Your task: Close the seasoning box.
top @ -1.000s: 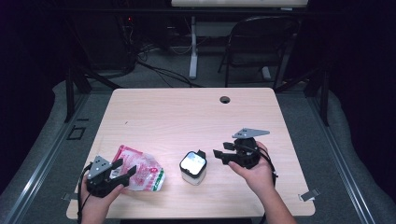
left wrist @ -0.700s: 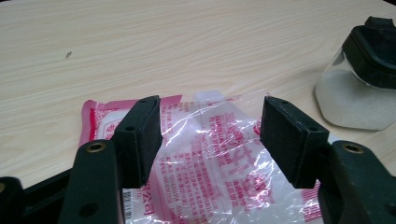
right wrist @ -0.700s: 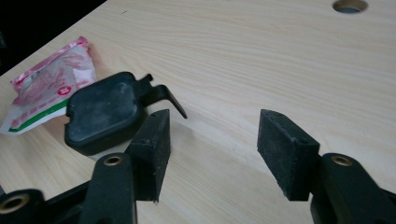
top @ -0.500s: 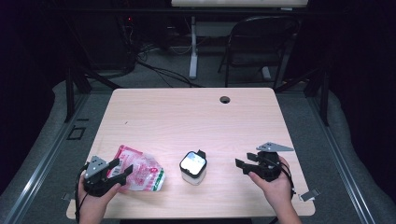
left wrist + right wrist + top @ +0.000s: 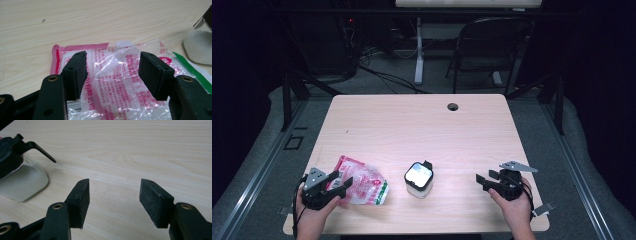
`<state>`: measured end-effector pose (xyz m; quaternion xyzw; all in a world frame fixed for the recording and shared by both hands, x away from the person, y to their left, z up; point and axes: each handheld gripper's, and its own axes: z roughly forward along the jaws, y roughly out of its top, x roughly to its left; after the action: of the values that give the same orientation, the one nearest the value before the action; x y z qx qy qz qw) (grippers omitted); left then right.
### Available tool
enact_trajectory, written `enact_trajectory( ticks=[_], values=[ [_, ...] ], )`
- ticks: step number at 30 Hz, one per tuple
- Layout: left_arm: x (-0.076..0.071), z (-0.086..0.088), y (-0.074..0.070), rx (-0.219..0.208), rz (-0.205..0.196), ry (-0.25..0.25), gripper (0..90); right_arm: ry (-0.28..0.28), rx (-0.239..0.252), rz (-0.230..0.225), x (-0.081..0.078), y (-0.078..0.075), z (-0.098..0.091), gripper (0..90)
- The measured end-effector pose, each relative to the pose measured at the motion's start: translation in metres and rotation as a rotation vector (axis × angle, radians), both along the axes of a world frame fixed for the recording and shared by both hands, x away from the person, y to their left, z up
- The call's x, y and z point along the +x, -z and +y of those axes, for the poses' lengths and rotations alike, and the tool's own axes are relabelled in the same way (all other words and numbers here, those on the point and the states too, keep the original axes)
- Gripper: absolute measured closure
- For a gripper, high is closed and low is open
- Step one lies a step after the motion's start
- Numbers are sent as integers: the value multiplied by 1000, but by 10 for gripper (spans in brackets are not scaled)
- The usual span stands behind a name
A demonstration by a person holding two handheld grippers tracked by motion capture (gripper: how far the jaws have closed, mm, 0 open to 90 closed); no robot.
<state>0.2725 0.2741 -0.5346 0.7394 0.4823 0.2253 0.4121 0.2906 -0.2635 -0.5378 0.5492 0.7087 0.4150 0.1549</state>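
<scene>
On the pale wooden table (image 5: 412,130), a crinkled pink-and-clear plastic bag (image 5: 362,181) lies near the front left, just beside a glass jar with a black lid (image 5: 418,179). The left gripper (image 5: 337,184) hovers over the bag, fingers (image 5: 75,72) released; the right gripper (image 5: 482,180), well apart from the jar, has just been opening, nothing between its fingers.

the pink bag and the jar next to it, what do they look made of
The pink bag looks like thin glossy plastic film: it is see-through in places, crinkled, and catches bright glints. The jar appears to be clear glass or hard clear plastic, hard to say which, with a smooth see-through wall; its lid looks like black moulded plastic.
</scene>
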Motion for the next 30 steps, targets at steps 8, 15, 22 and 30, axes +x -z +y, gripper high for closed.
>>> enact_trajectory(
  ticks=[8, 15, 22, 30],
  values=[
    [3, -1, 5, 1, 1, 5, 397, -8, -4, 26, 3, 15, 5, 412],
    [3, -1, 7, 6, 4, 9, 402, -70, -32, 44, 3, 22, 24, 410],
    [4, -3, 9, 13, 6, 17, 403, -125, -62, 83, 4, 29, 35, 403],
    [5, -5, 10, 21, 9, 24, 402, -123, -60, 88, 6, 32, 38, 403]
  ],
)
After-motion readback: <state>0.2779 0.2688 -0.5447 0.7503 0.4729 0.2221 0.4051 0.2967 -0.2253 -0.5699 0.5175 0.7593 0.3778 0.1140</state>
